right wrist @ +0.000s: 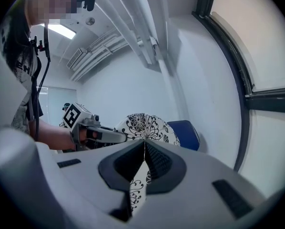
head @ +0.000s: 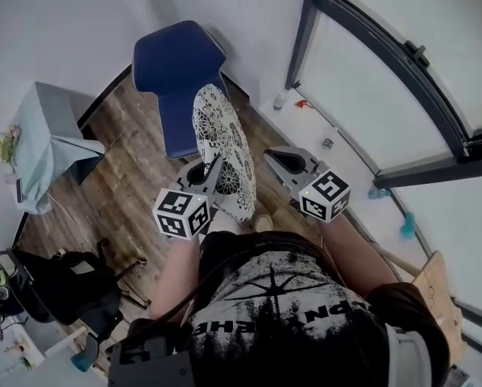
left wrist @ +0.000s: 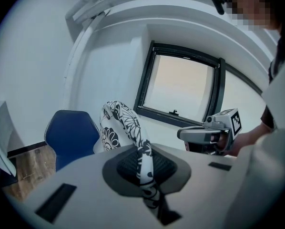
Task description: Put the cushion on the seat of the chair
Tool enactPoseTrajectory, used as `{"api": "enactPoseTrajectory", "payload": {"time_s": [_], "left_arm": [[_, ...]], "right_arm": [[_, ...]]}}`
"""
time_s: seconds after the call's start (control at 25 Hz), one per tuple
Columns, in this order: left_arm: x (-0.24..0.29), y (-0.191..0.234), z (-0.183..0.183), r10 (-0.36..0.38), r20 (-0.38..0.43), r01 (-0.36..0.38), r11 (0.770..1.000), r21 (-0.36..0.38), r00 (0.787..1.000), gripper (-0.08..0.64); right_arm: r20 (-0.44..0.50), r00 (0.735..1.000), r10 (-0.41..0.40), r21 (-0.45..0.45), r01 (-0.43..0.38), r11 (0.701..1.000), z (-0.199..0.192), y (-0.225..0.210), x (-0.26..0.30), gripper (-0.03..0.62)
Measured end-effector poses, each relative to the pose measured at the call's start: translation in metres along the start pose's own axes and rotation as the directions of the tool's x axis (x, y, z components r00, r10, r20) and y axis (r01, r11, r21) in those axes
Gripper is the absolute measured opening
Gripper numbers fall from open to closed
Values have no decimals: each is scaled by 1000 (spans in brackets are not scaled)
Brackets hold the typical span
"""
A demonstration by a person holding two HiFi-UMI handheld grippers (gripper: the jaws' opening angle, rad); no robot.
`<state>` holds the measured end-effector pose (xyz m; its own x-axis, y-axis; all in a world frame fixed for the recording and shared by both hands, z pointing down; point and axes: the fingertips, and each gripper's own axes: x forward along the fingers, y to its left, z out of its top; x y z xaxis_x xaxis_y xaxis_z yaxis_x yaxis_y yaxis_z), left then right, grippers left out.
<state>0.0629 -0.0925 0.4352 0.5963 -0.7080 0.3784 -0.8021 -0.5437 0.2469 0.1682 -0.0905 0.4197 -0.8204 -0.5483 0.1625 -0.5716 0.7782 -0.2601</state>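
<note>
I see a plank floor [head: 120, 176] below. The blue chair [head: 176, 79] stands on it, close to the white wall. Left of the chair stands a grey table [head: 60, 107] with a pale cloth [head: 31, 164] hanging off it. A black stand [head: 64, 285] sits at lower left, and small bits [head: 327, 143] lie near the window

Printed cloth cushion [head: 225, 143], smooth blue chair [head: 172, 67], wood-plank floor [head: 120, 176]
</note>
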Motion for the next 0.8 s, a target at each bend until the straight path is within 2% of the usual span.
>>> {"api": "enactPoseTrajectory", "payload": {"time_s": [0.2,0.4,0.6,0.8], "left_arm": [[14,12,3,5,-4,-5,1000,-6,1000,26],[24,26,3,-40,-17,39,999,-30,999,25],[39,68,5,-94,10,94,990,-101,996,26],[67,108,-1,-129,-41,124,986,-109,991,26]], "right_arm": [[-1,1000,12,5,-12,1000,2,-10,9,18],[-25,1000,-10,25,10,1000,0,-21,23,18],[-47,998,-36,26,37,999,-1,-34,58,18],[-81,994,-76,55,80,995,-5,-51,92,18]]}}
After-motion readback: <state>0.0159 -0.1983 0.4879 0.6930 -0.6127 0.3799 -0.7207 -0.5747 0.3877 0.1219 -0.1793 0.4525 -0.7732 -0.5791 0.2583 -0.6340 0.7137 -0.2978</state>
